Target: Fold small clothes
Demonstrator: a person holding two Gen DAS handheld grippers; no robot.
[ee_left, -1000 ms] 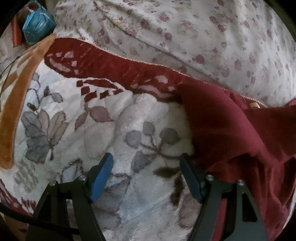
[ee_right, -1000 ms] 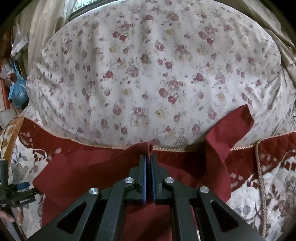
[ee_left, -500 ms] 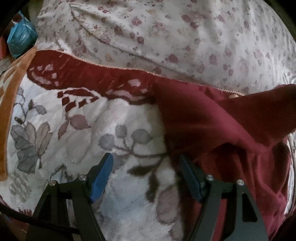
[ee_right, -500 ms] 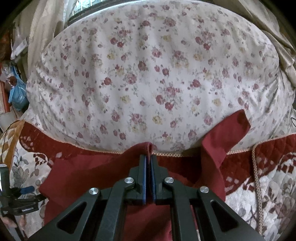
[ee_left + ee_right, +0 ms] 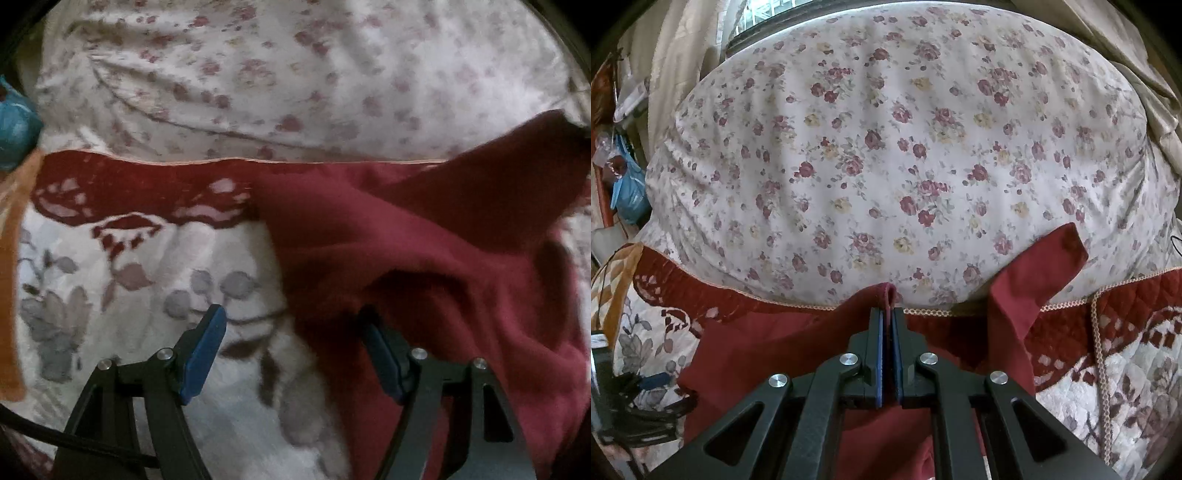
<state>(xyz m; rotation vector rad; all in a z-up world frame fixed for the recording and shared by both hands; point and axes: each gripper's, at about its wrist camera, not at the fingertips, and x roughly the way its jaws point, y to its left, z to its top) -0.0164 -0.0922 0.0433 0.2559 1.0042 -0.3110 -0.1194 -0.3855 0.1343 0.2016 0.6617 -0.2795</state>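
Note:
A maroon garment (image 5: 424, 258) lies rumpled on a quilted blanket, one corner raised at the right. My left gripper (image 5: 293, 332) is open over the garment's left edge. Its left pad (image 5: 205, 347) hangs above the blanket and its right pad (image 5: 382, 363) is over the maroon cloth, neither pressing. In the right wrist view my right gripper (image 5: 886, 314) is shut on a fold of the garment's (image 5: 768, 358) upper hem, which pokes up past the tips. A sleeve-like flap (image 5: 1034, 273) stands up to the right. The left gripper (image 5: 631, 402) shows at the lower left there.
A big floral duvet (image 5: 905, 147) bulges behind the garment. The blanket (image 5: 1134, 387) has a red border with cord trim. A blue bag (image 5: 629, 195) and clutter sit at the far left, an orange cloth (image 5: 11, 295) beside them, and curtains (image 5: 1126, 55) hang at the back right.
The left gripper has slid right and rolled a little, so the garment's left edge now lies between its open fingers. The right gripper keeps its hold and has stayed put.

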